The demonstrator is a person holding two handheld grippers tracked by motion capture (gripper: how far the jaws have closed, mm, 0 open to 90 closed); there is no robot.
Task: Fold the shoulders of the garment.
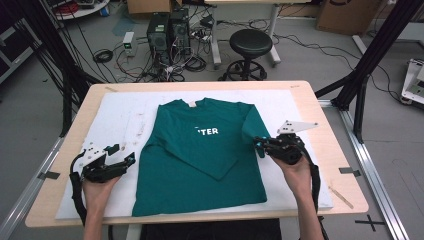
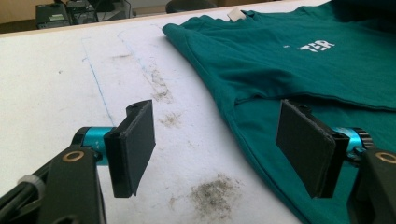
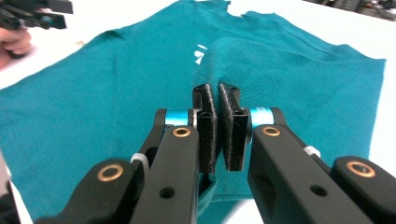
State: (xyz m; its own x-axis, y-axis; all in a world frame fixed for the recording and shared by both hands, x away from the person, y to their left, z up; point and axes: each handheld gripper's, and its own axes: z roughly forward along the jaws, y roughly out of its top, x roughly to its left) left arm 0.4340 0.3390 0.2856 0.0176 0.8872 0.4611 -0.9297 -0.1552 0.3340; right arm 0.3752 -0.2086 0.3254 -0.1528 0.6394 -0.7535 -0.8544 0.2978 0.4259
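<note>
Green shirt (image 1: 200, 160) lies flat mid-pad, left sleeve already folded across front. Right gripper (image 1: 259, 142) pinches shirt's right sleeve edge, jaws nearly closed on cloth, prob. to fold it in. Left gripper (image 1: 131, 159) just off shirt's left edge, jaws wide, empty, ready.

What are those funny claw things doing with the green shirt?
A person is folding a green T-shirt on a white mat using a gripper in each hand. The right gripper is shut on the shirt's sleeve, pinching a fold of cloth at the shirt's edge. The left gripper is open beside the shirt's other edge, one jaw over the mat and one over the cloth, not holding anything. One sleeve already lies folded across the shirt's front.
</note>
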